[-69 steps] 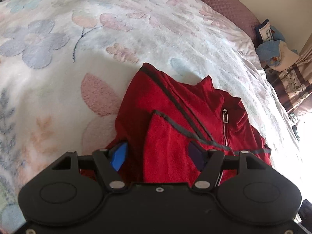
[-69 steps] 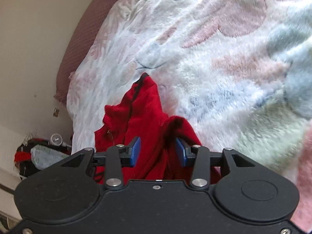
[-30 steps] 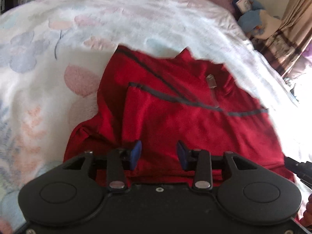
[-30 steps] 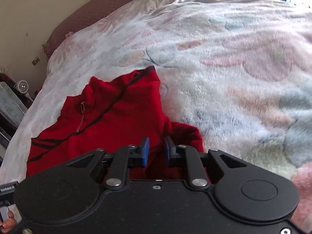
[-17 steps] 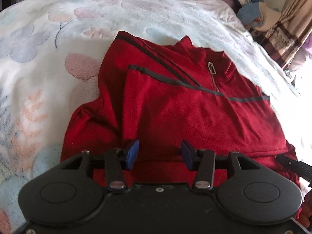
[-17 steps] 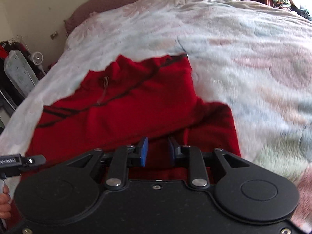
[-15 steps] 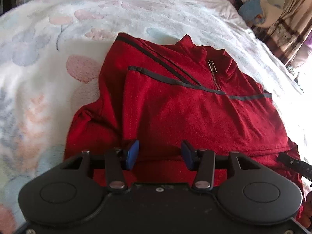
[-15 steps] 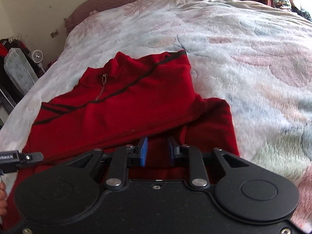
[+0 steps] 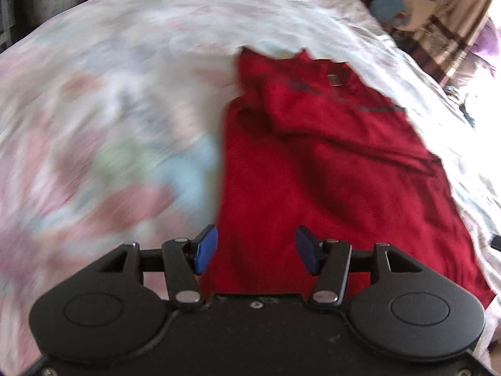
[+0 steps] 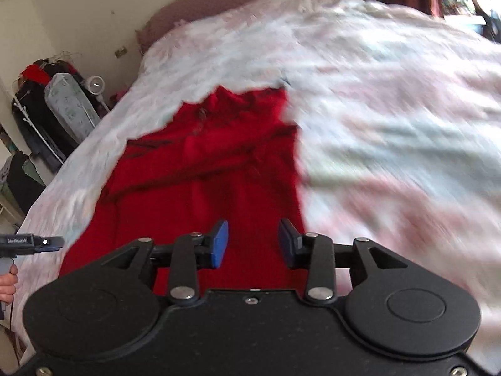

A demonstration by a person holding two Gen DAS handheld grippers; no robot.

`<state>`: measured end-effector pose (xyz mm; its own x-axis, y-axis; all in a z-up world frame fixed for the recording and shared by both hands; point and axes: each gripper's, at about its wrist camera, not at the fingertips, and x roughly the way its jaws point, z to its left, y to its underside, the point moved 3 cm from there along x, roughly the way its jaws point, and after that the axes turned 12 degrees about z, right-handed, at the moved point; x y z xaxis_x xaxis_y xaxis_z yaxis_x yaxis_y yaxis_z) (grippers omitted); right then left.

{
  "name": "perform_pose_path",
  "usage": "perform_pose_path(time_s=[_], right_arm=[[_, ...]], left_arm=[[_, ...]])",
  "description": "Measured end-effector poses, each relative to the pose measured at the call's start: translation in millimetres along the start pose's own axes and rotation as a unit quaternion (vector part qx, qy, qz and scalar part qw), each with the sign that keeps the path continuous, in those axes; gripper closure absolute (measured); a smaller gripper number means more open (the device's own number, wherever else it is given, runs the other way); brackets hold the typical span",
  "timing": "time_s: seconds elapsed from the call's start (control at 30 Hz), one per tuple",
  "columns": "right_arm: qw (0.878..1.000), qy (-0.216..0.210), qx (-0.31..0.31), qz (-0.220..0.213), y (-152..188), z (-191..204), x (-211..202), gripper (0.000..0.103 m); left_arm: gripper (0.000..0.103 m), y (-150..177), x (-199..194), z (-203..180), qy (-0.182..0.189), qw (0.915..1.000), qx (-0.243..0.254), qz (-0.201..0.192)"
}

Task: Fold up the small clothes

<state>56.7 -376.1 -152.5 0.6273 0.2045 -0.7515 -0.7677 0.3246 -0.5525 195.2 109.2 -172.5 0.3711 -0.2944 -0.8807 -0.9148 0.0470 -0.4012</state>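
- Left wrist view: the left gripper [image 9: 256,250] hangs over the near hem of a red fleece top [image 9: 316,169], its blue pads [image 9: 205,249] spread wide with nothing between them
- Red fleece top lies on a floral blanket [image 9: 103,119], collar and zip pull [image 9: 334,79] at the far end, a dark stripe [image 9: 379,109] across the chest, one fold of cloth lying across the upper half
- Curtain [image 9: 451,22] and soft toys [image 9: 394,3] sit past the far corner of the bed; much of the blanket is blurred
- Right wrist view: the right gripper [image 10: 253,243] is parted too and holds nothing, poised over the same hem of the top [image 10: 203,181]
- At the left edge the other tool's tip [image 10: 31,241] and the hand [image 10: 7,285] holding it show, beside the garment's edge
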Motion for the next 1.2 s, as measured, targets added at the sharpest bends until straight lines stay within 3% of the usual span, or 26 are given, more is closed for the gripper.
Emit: perform_pose_path(time_s=[0.07, 0.2, 0.37, 0.67, 0.83, 0.97, 1.17, 1.2], right_arm=[[1.0, -0.001, 0.023, 0.006, 14.9, -19.0, -10.6, 0.065], [0.995, -0.027, 0.093, 0.03, 37.5, -53.6, -14.5, 0.063], [0.986, -0.064, 0.145, 0.053, 57.8, -70.1, -13.1, 0.063], [0.982, -0.076, 0.168, 0.047, 79.1, -66.7, -11.3, 0.056], [0.98, -0.081, 0.172, 0.052, 75.6, -65.6, -8.7, 0.055], [0.979, -0.095, 0.17, 0.058, 80.4, -65.5, -11.1, 0.055], [0.972, -0.121, 0.195, 0.051, 89.0, -71.4, -11.4, 0.055], [0.972, -0.123, 0.196, 0.051, 88.5, -70.9, -11.2, 0.055]], left_arm=[[0.047, 16.9, -2.9, 24.8, -0.006, 0.9992, -0.041, 0.004], [0.048, 40.5, -5.1, 59.9, 0.021, 0.9935, -0.11, 0.018], [0.047, 58.5, -12.4, 60.9, 0.028, 0.994, -0.102, 0.027], [0.044, 65.3, 7.1, 55.2, 0.077, 0.9902, -0.101, 0.058], [0.043, 70.6, 15.3, 54.4, 0.145, 0.9777, -0.12, 0.093], [0.043, 86.9, 11.7, 62.5, 0.185, 0.9687, -0.139, 0.091], [0.05, 88.4, 13.1, 73.7, 0.204, 0.9585, -0.179, 0.088], [0.055, 87.4, 12.5, 73.5, 0.201, 0.9591, -0.178, 0.089]])
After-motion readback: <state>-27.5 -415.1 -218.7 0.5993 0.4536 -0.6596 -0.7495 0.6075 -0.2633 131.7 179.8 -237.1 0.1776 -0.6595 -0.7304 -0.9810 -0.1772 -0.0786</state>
